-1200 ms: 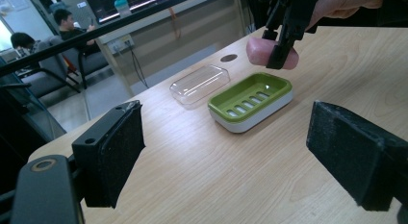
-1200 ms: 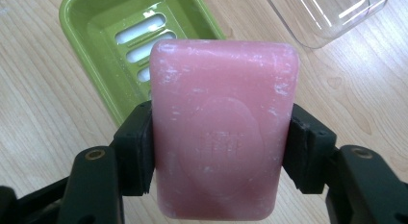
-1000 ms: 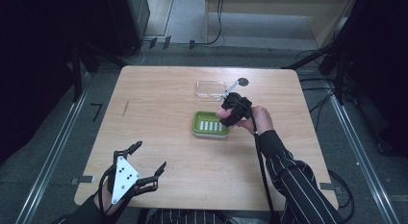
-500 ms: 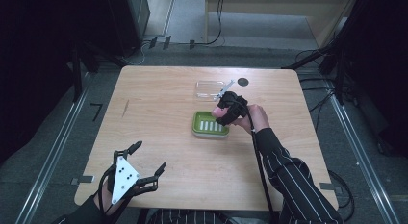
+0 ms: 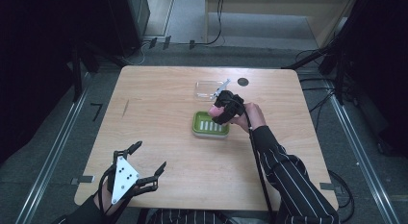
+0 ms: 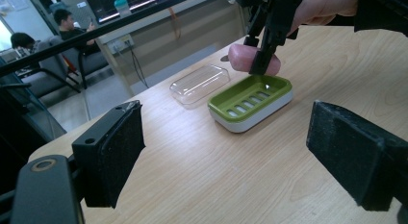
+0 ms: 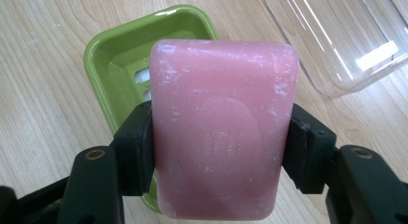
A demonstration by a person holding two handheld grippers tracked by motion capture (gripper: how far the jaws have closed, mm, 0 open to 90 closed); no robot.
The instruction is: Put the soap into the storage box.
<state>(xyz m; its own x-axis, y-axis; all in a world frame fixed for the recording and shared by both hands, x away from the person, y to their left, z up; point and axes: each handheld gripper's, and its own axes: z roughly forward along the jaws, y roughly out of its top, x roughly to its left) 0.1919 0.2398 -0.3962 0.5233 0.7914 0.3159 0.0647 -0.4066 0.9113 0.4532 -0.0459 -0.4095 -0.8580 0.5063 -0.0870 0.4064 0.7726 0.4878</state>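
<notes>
Pink soap bar (image 7: 221,137) hangs pinched flat above the green slotted soap dish (image 5: 210,124), not yet touching it; the clear lid (image 5: 209,88) lies open-side-up just beyond on the desk (image 5: 159,108).

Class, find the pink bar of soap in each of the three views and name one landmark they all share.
High view: the pink soap peeks out just above centre, in the right claw, over the green soap dish.
Left gripper view: soap upper right, above the dish.
Right gripper view: soap at centre, between the jaws.
Shared landmark: the green dish, with the clear lid beside it.
</notes>
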